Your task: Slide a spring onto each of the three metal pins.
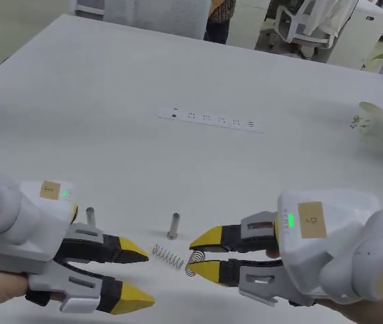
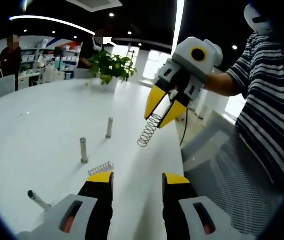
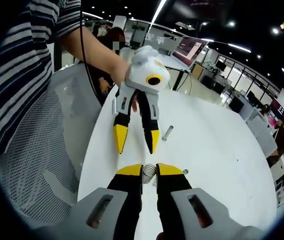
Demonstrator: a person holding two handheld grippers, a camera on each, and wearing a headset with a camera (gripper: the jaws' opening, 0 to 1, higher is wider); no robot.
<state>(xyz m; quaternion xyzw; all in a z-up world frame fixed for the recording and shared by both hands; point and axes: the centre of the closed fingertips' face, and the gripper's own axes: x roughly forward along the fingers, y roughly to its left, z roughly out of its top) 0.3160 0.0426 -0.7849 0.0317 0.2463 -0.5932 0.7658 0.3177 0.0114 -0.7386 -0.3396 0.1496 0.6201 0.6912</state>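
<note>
The right gripper [image 1: 196,254] is just right of the pin [image 1: 173,226] and points left, its jaws closed on one end of a spring [image 2: 149,130]. The left gripper [image 1: 146,277] is left of the pin, nearer to the person, and points right, its jaws apart and empty. The left hand [image 3: 114,67] holds its gripper from behind.

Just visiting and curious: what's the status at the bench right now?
Right gripper shut on a spring. Left gripper open, empty. Second spring lies on table; pins bare. Nothing blocks them.
</note>
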